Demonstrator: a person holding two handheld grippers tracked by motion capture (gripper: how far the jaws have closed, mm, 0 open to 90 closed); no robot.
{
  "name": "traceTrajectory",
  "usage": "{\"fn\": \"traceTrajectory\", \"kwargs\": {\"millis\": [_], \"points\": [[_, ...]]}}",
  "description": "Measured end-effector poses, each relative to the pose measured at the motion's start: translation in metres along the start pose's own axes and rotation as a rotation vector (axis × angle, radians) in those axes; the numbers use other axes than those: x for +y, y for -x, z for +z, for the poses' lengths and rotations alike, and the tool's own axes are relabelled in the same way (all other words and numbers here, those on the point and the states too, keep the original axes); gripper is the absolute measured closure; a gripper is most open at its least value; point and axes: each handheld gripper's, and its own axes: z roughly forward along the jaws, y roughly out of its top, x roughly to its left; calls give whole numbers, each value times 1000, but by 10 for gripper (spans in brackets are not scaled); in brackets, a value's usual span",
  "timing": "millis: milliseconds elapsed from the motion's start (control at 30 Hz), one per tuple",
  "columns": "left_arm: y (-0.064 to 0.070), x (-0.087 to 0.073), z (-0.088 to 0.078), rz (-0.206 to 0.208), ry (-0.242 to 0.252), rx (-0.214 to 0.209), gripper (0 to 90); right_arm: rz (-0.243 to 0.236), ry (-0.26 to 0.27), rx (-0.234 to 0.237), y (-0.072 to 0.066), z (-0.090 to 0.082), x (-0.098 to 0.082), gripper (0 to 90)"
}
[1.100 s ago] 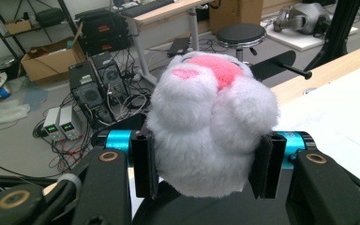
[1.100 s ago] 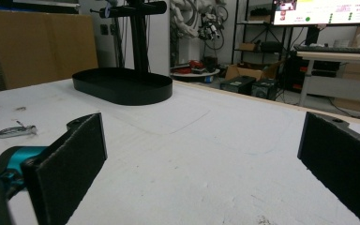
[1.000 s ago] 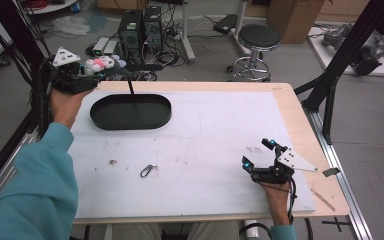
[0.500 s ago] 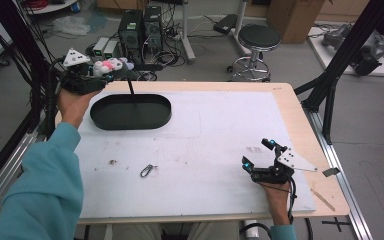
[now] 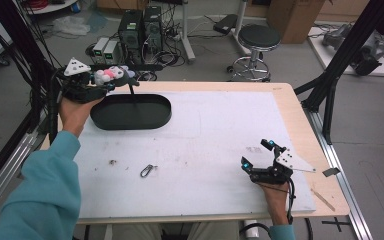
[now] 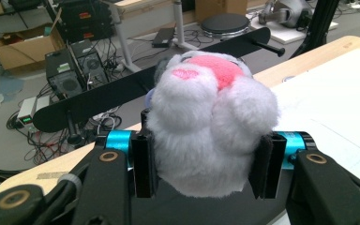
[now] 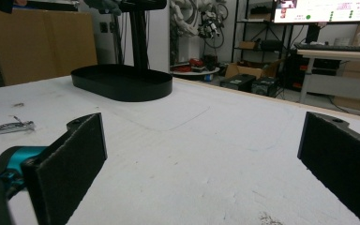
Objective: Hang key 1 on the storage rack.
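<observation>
While the plush toy sits clamped between the jaws of the left gripper, it is carried in the air at the far left corner of the worktop, level with the horizontal bar of the black stand and just above the near-left rim of the stand's oval base tray. The toy is white and fluffy with pink patches, and the left gripper view shows both black pads pressed into its sides at a middling opening, so the soft body bulges above and below the contact line. The pickup therefore appears complete, and the remaining work is judged to be the placement: either hanging the toy on the bar or lowering it into the tray, followed by release; which of the two is intended cannot be told. The thin upright post of the stand rises from the tray just beside the toy. A small metal clip lies untouched on the near-left part of the worktop, well apart from the tray. The right gripper rests low at the near right of the worktop, its jaws spread wide with nothing between them.
</observation>
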Motion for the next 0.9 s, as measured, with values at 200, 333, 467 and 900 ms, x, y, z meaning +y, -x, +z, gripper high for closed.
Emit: {"fn": "traceTrajectory", "kwargs": {"millis": [200,333,467,900], "points": [[2,-7,-3,0,-7,1,532,1,3,2,0,0,0,6],[4,-13,-5,3,-10,-2,532,-10,4,1,0,1,-1,6],[3,-21,-6,-13,-23,-5,532,-6,3,4,0,1,-1,6],[8,-34,-2,-2,-58,-4,535,-1,-6,6,-1,1,-2,7]]}}
